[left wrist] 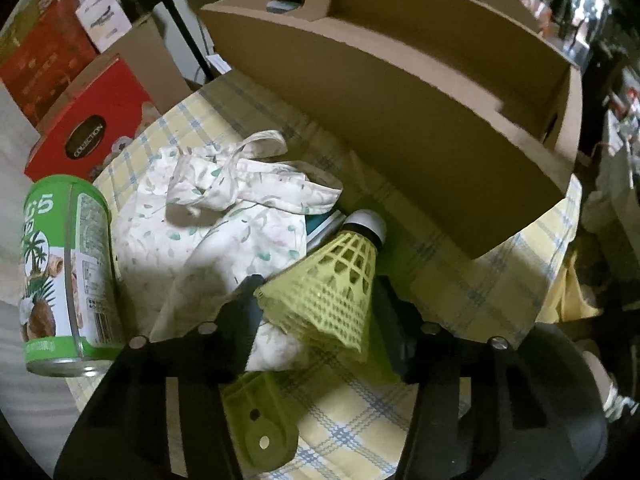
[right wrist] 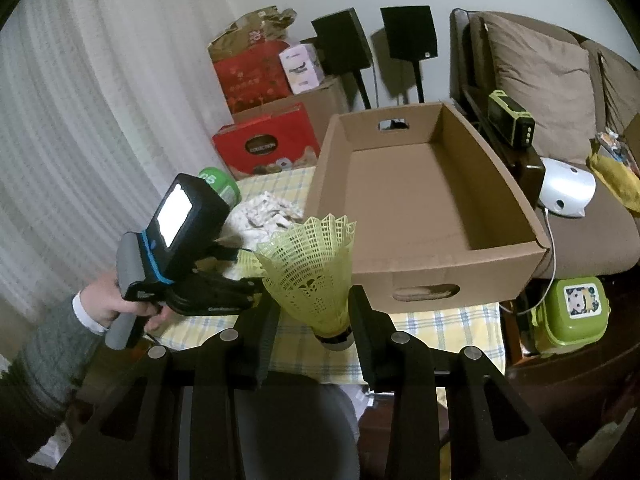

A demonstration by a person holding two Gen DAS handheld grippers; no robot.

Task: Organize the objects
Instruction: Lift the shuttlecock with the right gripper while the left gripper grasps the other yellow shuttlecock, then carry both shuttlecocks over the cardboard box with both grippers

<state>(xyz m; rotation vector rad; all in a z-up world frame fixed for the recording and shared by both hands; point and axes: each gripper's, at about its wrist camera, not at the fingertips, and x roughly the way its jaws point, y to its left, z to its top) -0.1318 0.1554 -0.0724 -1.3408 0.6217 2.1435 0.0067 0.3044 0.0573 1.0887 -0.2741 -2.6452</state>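
2 grippers: both close on 1 shuttlecock, so the handling turns on which one actually has it.
Can: upright, well left of the left jaws, out of the way.
Floral cloth: crumpled, ahead and left of the left jaws, partly under the skirt.
Left gripper: jaws set to a middling gap. The yellow mesh skirt fills it and seems to touch both fingers, so the grip looks to be here.
Long axis: runs away from the left jaws, wide rim nearest, cork ahead and slightly right, with nothing around it.
Right gripper: the same shuttlecock shows between its fingers, cork toward the camera. Whether the fingers press it or only frame it cannot be told.
Cardboard box: open-topped, nothing visible inside, just ahead and right of both pairs of jaws.
Nearer hand: the left, by judgement. A drop would carry the shuttlecock forward and right over the near wall.
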